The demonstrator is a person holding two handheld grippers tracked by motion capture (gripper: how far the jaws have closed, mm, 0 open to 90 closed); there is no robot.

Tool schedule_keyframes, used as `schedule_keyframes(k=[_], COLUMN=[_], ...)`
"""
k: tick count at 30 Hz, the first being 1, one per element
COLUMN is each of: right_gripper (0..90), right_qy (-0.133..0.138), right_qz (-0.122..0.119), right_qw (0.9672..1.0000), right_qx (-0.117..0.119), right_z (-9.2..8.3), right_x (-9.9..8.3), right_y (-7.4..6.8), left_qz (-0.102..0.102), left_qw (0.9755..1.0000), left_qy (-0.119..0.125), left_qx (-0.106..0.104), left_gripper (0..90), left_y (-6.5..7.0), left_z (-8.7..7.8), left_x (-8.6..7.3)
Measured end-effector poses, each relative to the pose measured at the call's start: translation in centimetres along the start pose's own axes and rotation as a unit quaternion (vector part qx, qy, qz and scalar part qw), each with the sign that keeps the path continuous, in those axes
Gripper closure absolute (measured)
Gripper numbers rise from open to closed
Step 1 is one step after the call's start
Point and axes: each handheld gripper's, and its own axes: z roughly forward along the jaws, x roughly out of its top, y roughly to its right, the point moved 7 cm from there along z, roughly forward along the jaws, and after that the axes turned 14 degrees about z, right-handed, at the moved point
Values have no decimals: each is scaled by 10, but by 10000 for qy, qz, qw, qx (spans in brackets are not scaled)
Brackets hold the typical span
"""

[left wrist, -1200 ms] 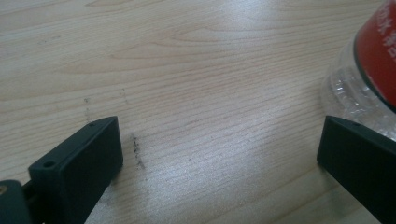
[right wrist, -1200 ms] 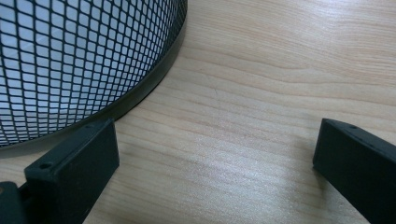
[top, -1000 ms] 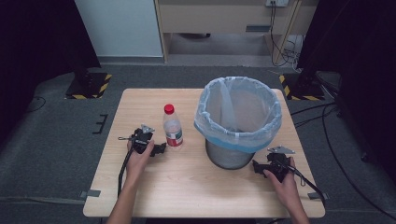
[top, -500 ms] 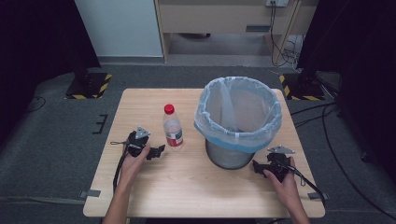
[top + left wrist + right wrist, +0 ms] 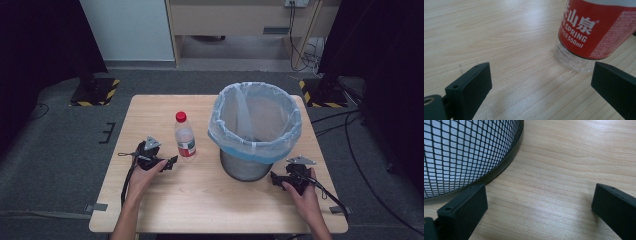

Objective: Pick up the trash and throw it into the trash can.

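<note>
On the desk [image 5: 210,200], risk: bottle [image 5: 185,136] stands light; left gripper [image 5: 170,163] could topple it.
Jaws: both pairs apart, empty; left has just been opening.
Right gripper [image 5: 274,178]: beside bin [image 5: 255,125].

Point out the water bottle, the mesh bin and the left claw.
water bottle [image 5: 185,141]: high view, red label.
mesh bin [image 5: 246,167]: high view, dark wall below the liner.
left claw [image 5: 172,161]: high view, between its tips.
</note>
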Motion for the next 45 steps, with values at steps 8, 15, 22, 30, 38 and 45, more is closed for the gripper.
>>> schedule_keyframes(k=[8, 15, 22, 30, 38, 45], right_gripper=[4, 4, 4, 4, 4, 4], right_qy=[0, 2, 0, 2, 1, 1], right_qz=[0, 1, 0, -2, -2, 0], right_qw=[10000, 10000, 10000, 10000, 10000, 10000], right_qx=[5, -1, 5, 5, 5, 5], right_z=[0, 0, 0, 0, 0, 0], right_x=[0, 0, 0, 0, 0, 0], right_y=[0, 0, 0, 0, 0, 0], left_qz=[132, 155, 149, 196, 171, 176], left_qw=[9998, 9995, 9989, 9976, 9944, 9921], left_qy=[117, 213, 397, 600, 980, 1172], left_qx=[-92, -184, -213, -282, -362, -408], left_gripper=[25, 27, 27, 37, 25, 26], left_y=[7, 13, 16, 19, 25, 29], left_z=[0, 3, 3, 1, -4, -6], left_x=[8, 12, 18, 23, 38, 47])
